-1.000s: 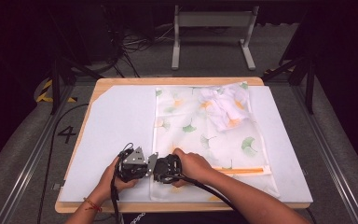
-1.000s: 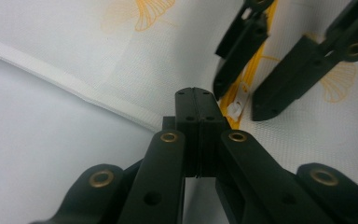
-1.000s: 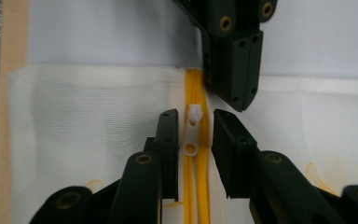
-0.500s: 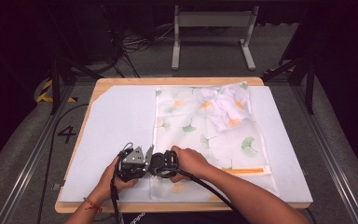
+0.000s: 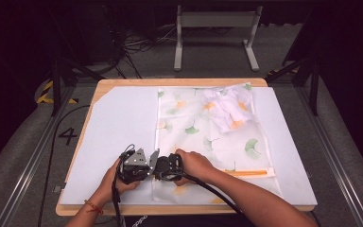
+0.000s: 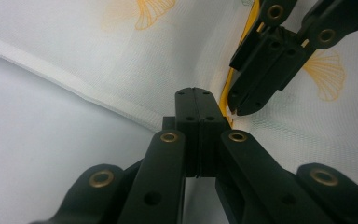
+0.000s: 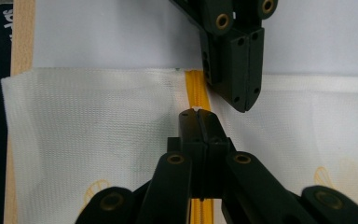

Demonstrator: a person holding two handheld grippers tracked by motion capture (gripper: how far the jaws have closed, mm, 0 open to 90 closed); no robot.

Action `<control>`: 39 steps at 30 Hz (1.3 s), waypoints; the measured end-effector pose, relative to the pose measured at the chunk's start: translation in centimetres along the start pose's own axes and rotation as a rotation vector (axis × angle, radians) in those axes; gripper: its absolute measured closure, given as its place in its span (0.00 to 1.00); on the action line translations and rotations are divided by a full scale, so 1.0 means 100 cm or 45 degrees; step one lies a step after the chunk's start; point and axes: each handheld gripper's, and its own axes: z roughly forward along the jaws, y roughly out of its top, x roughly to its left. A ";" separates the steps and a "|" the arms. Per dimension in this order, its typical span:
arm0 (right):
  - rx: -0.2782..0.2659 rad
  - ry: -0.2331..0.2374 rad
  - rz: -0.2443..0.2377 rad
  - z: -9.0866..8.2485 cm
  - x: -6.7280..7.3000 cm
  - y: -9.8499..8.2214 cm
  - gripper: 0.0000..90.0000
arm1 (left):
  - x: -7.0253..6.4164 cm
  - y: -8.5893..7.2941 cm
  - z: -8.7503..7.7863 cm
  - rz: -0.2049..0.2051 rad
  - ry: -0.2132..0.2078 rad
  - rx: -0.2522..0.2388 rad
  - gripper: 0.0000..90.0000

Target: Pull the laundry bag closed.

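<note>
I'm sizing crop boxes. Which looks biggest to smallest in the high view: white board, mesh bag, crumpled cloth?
1. white board
2. mesh bag
3. crumpled cloth, lying at the bag's far right corner

Overhead view. A white mesh bag [image 5: 208,137] printed with green and orange leaves lies flat on a white mat [image 5: 118,127] covering a wooden table [image 5: 179,82]. White cloth [image 5: 227,111] is bunched inside the bag's far end. At its near left edge, the left gripper [image 5: 147,165] and right gripper [image 5: 162,166] meet, beside an orange zipper [image 5: 246,173].
</note>
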 end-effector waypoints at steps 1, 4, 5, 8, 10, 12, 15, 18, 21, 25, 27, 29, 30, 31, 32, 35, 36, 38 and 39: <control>-0.004 0.005 0.009 0.000 0.000 -0.001 1.00 | 0.000 0.000 0.000 0.001 0.001 0.000 1.00; -0.020 0.001 -0.001 0.000 -0.001 -0.002 1.00 | 0.000 0.000 0.000 -0.001 0.000 0.001 1.00; -0.025 -0.005 -0.001 0.000 -0.001 -0.003 1.00 | 0.000 0.000 0.000 -0.002 -0.003 0.001 1.00; -0.019 0.002 0.007 -0.001 -0.001 -0.005 1.00 | 0.000 0.000 0.000 -0.005 -0.002 0.001 1.00; -0.023 0.009 0.010 -0.002 -0.002 -0.007 1.00 | 0.000 0.000 0.000 -0.007 -0.005 -0.001 1.00; -0.031 0.013 0.022 -0.003 -0.003 -0.008 1.00 | 0.000 0.000 0.000 -0.004 -0.007 0.002 1.00; -0.028 0.021 0.036 -0.005 -0.005 -0.012 1.00 | 0.000 0.000 0.000 -0.006 -0.006 0.002 1.00; -0.028 0.028 0.045 -0.006 -0.005 -0.018 1.00 | 0.001 0.000 0.000 0.000 -0.007 0.006 1.00; -0.026 0.018 0.049 -0.009 -0.005 -0.027 1.00 | 0.001 0.000 0.000 0.000 -0.007 0.006 1.00; -0.036 0.013 0.102 -0.020 -0.007 -0.049 1.00 | 0.001 0.000 0.000 0.001 -0.008 0.007 1.00; -0.022 0.007 0.128 -0.026 -0.009 -0.066 1.00 | 0.001 0.000 0.000 -0.001 -0.008 0.007 1.00; -0.024 -0.009 0.153 -0.034 -0.008 -0.083 1.00 | 0.001 0.000 0.000 -0.005 -0.009 0.006 1.00; -0.009 -0.007 0.176 -0.039 -0.007 -0.097 1.00 | 0.001 0.000 0.000 -0.005 -0.010 0.006 1.00; -0.016 -0.026 0.199 -0.045 -0.006 -0.109 1.00 | 0.001 0.000 0.000 -0.004 -0.009 0.005 1.00; 0.001 -0.033 0.218 -0.050 -0.005 -0.120 1.00 | 0.001 0.000 0.000 -0.005 -0.010 0.006 1.00; -0.001 -0.072 0.297 -0.066 -0.002 -0.157 1.00 | 0.001 0.000 0.000 -0.001 -0.007 0.006 1.00; -0.020 -0.096 0.320 -0.072 0.001 -0.170 1.00 | 0.001 0.000 0.000 -0.001 -0.007 0.005 1.00; 0.004 -0.135 0.360 -0.082 0.005 -0.194 1.00 | 0.001 0.000 0.000 0.000 -0.008 0.008 1.00; -0.009 -0.153 0.392 -0.088 0.006 -0.208 1.00 | 0.001 0.000 0.000 -0.004 -0.010 0.007 1.00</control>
